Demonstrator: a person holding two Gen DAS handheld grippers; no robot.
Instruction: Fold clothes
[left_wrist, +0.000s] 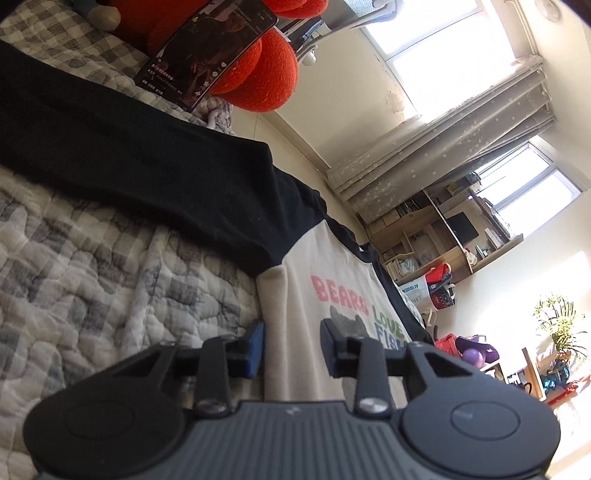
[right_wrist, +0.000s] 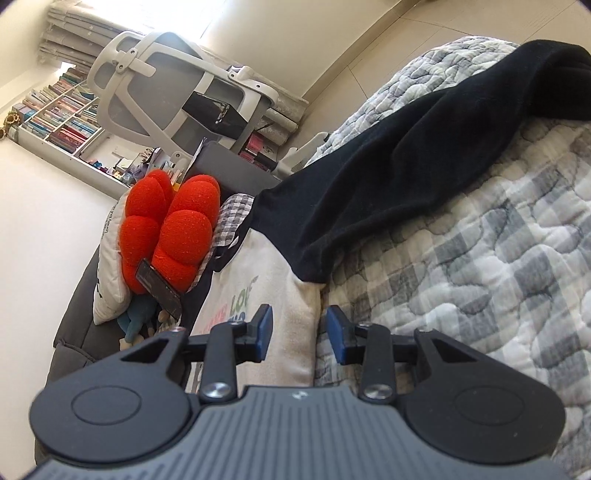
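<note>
Shirt (left_wrist: 325, 266) flat on bed (left_wrist: 92, 258), sleeves out sideways; left gripper (left_wrist: 291, 347) and right gripper (right_wrist: 299, 334) part-open, empty, straddling opposite side edges.

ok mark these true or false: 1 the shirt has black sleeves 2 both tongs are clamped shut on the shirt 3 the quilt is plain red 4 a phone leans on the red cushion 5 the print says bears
1. The shirt has black sleeves: true.
2. Both tongs are clamped shut on the shirt: false. The left tongs and right tongs both stand open, with the cream fabric's edge between the pads but not pinched.
3. The quilt is plain red: false. It is grey and white check.
4. A phone leans on the red cushion: true.
5. The print says BEARS: true.
</note>
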